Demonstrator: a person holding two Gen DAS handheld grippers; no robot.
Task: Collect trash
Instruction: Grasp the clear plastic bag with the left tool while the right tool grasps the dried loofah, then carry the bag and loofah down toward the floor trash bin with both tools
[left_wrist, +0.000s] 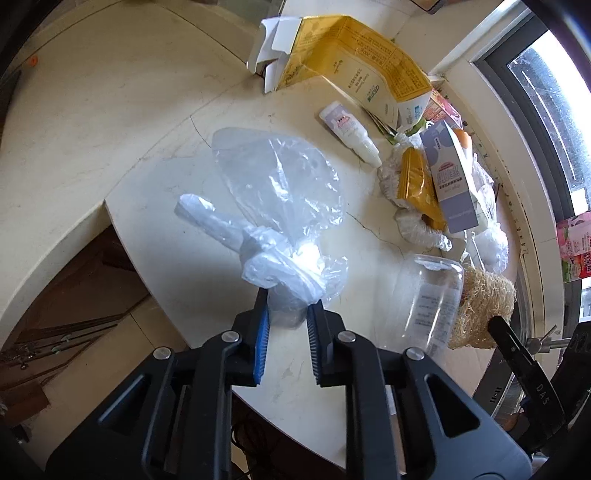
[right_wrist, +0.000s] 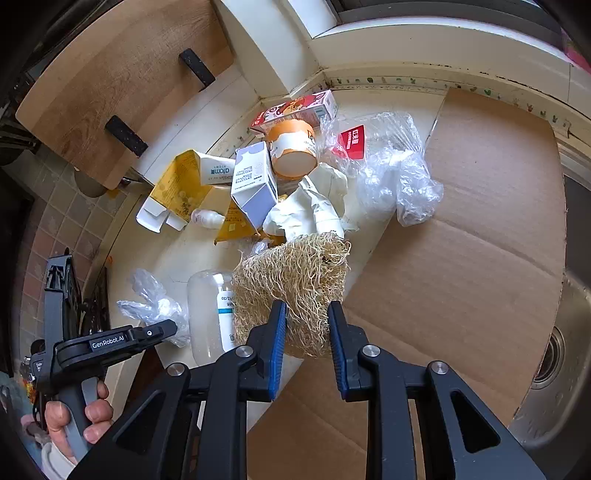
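Observation:
My left gripper (left_wrist: 287, 308) is shut on a clear plastic bag (left_wrist: 277, 206), holding its knotted end above the cream counter (left_wrist: 155, 147); the bag also shows in the right wrist view (right_wrist: 151, 306). My right gripper (right_wrist: 306, 314) is shut on a tan loofah sponge (right_wrist: 291, 277), which also shows in the left wrist view (left_wrist: 484, 306). A clear empty bottle (left_wrist: 432, 299) lies next to the loofah. A pile of trash lies beyond: a yellow carton (left_wrist: 351, 59), a small white bottle (left_wrist: 351, 133), a lilac box (left_wrist: 448, 177), an orange cup (right_wrist: 293, 147) and crumpled plastic wrap (right_wrist: 399, 173).
A flattened cardboard sheet (right_wrist: 480, 240) covers the counter on the right, beside a steel sink (right_wrist: 554, 354). A wooden cutting board (right_wrist: 122, 85) leans at the back left. A window frame (left_wrist: 517, 122) borders the counter. The counter edge drops to the floor (left_wrist: 74, 302) on the left.

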